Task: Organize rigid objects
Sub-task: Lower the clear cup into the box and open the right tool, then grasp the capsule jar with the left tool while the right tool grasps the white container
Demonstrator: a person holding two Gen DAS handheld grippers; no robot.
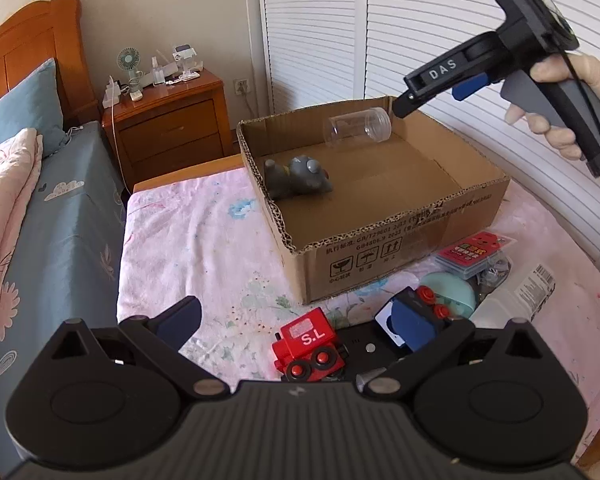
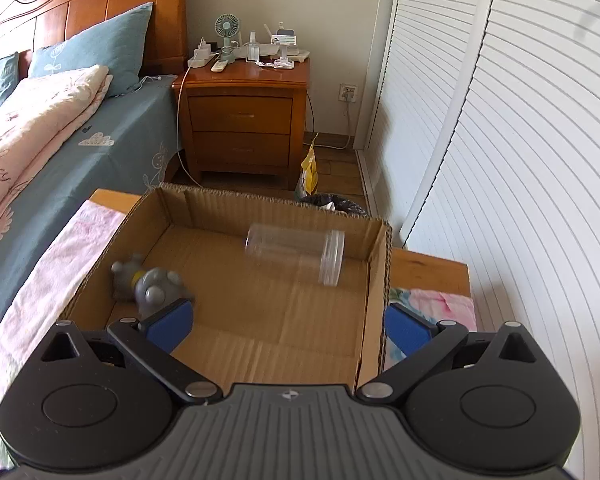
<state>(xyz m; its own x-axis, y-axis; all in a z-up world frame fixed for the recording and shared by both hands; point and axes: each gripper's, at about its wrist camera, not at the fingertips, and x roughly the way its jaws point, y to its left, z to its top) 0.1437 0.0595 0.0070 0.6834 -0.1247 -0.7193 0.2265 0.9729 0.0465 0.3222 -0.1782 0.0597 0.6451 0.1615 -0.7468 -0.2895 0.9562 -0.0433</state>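
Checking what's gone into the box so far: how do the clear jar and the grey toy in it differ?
The clear plastic jar is see-through and cylindrical; the grey toy figure is opaque and lumpy. The jar looks motion-blurred near the far right of the cardboard box; the toy looks settled by the left wall. The jar appears larger. Both lie on their sides.

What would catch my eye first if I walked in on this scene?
Probably the clear plastic jar, blurred and seemingly mid-air over the cardboard box, just beyond the wide-open right gripper. Next, the grey toy figure lying on its side in the box's left corner. Then the red toy train on the pink floral sheet, between the open fingers of the left gripper.
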